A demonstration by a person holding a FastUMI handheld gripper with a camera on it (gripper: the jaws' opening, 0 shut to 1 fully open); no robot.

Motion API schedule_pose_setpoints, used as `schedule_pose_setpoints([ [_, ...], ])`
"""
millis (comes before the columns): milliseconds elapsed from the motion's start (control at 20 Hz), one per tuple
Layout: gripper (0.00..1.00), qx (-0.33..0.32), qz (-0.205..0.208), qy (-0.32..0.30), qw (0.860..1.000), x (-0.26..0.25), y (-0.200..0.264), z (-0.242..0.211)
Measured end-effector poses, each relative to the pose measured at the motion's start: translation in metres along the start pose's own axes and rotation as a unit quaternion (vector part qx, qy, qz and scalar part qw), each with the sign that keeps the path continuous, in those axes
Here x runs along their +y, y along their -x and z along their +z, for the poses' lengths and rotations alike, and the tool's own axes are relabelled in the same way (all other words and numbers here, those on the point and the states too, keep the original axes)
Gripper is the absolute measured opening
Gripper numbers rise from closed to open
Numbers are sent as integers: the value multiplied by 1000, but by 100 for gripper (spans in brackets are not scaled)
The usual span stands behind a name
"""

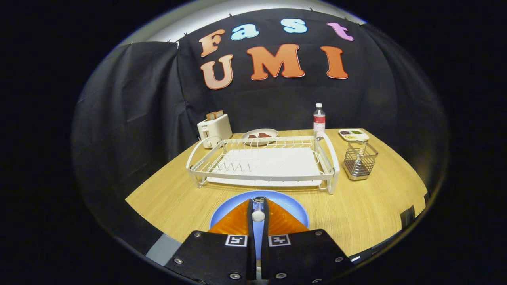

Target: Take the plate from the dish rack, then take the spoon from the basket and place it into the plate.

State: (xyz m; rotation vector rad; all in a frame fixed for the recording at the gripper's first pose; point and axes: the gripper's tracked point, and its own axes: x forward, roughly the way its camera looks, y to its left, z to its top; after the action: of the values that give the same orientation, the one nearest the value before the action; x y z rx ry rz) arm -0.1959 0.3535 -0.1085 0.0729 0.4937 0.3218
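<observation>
Spoon (pixel 258 213): held upright-ish between the two fingers, its pale handle end showing in the narrow gap and the bowl end just past the fingertips, above the plate. Gripper (pixel 258 202): jaws nearly together, both fingers pressing on the spoon's handle, nothing else in contact that can be seen. Plate (pixel 295 208): blue, round, flat on the wooden table (pixel 376 206) at the near edge, directly beneath the fingers and just in front of the dish rack (pixel 263 164). Dish rack: white wire frame with drip tray, holding no plate, centre of the table. Basket (pixel 359 160): wire mesh, to the right of the rack, well apart from the plate. Far items: toaster (pixel 214 130) at far left, a dish of food (pixel 260 135) behind the rack, a bottle (pixel 319 120), a divided tray (pixel 353 135) at far right. Stage, as judged: plate already out, spoon carried over it, release remaining. Risks: if the jaws part while the spoon hangs high, it may bounce off the shallow plate onto the table; a slim, smooth handle may slip or swivel in the grip; lowering too far could knock the plate toward the near edge.
</observation>
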Motion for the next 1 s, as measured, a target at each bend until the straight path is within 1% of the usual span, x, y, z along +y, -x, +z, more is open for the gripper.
schedule_pose_setpoints([
  [150, 5, 1, 11, 6, 1000, 9, -11, -7],
  [250, 6, 9, 11, 12, 1000, 8, -9, -10],
  [400, 14, 35, 5, 20, 999, 4, -6, -19],
  [450, 15, 37, 6, 14, 999, 3, -4, -18],
  [550, 17, 35, -4, 0, 999, -5, 2, -9],
  [650, 22, 28, -17, -11, 999, -19, 10, 6],
  [850, 39, -7, -62, -25, 998, -64, 34, 57],
  [1000, 62, -36, -93, -35, 994, -102, 54, 95],
])
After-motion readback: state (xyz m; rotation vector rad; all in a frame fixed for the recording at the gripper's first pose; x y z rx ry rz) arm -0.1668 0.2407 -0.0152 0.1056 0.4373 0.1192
